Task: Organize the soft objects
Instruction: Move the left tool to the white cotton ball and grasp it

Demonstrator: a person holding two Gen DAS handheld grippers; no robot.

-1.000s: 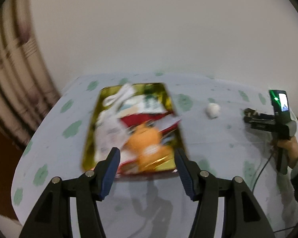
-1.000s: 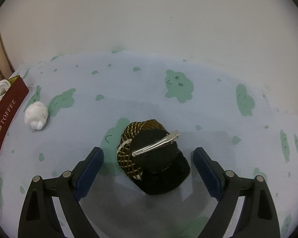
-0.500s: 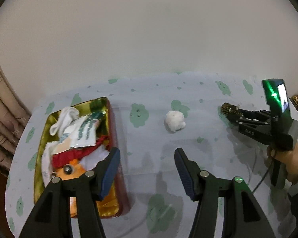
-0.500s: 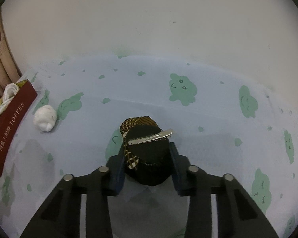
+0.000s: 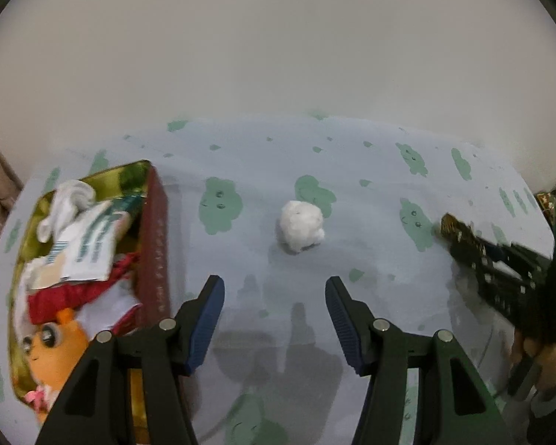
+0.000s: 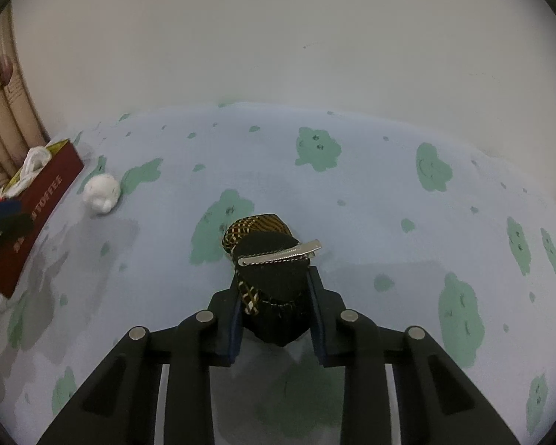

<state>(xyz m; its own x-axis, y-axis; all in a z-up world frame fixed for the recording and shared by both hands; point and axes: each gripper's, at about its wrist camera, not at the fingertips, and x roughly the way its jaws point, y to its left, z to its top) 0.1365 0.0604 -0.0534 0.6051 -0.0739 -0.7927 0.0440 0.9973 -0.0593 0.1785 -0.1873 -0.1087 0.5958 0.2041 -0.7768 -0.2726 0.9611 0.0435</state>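
My right gripper (image 6: 272, 289) is shut on a black and gold plaid fabric hair bow (image 6: 268, 256) with a silver clip, lifted a little above the tablecloth. It shows at the right of the left wrist view (image 5: 454, 228). My left gripper (image 5: 274, 307) is open and empty, a short way in front of a small white plush ball (image 5: 301, 225), which also lies at the left of the right wrist view (image 6: 102, 193). A red and gold tin (image 5: 158, 244) at the left holds soft items: white cloth, red fabric, an orange plush toy (image 5: 52, 341).
The table carries a pale blue cloth with green cloud prints (image 6: 317, 148). A plain white wall stands behind it. The tin's red side reads TOFFEE in the right wrist view (image 6: 37, 207). A curtain (image 6: 0, 118) hangs at the far left.
My right gripper closed on the hair bow and raised it. My left gripper swung right from over the tin toward the white plush ball, staying open.
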